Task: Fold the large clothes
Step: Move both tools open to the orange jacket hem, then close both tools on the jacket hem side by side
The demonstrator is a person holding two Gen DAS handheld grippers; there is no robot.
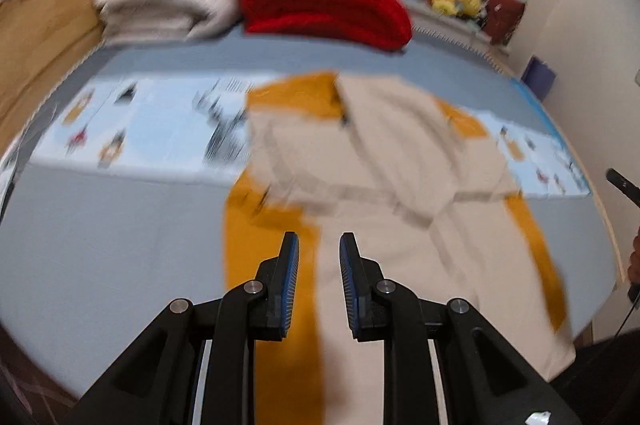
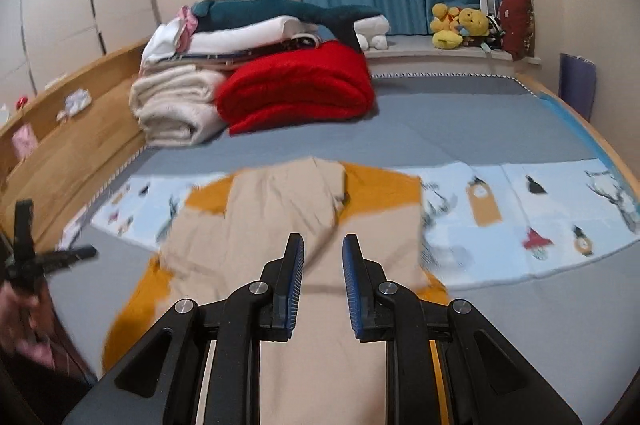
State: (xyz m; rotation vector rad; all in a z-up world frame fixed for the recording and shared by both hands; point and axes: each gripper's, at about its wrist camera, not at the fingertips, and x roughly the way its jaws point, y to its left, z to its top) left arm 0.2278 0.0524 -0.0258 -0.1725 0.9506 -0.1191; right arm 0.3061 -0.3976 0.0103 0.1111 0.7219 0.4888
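Both grippers point down over the bed: the left gripper and right gripper each have jaws slightly parted, holding nothing. The beige and mustard garment lies spread just ahead and beneath them. Beyond it sit a red blanket, folded bedding and the wooden bed frame at the left.

Beige-and-mustard garment, partly folded on bed

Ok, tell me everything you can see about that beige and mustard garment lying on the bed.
The beige and mustard-yellow cloth garment lies spread on the grey bed sheet, its far end over a pale blue printed mat. Beige panels are folded inward over the mustard parts, which show at the edges and top. It looks soft and slightly creased. Neither pair of tongs is holding it.
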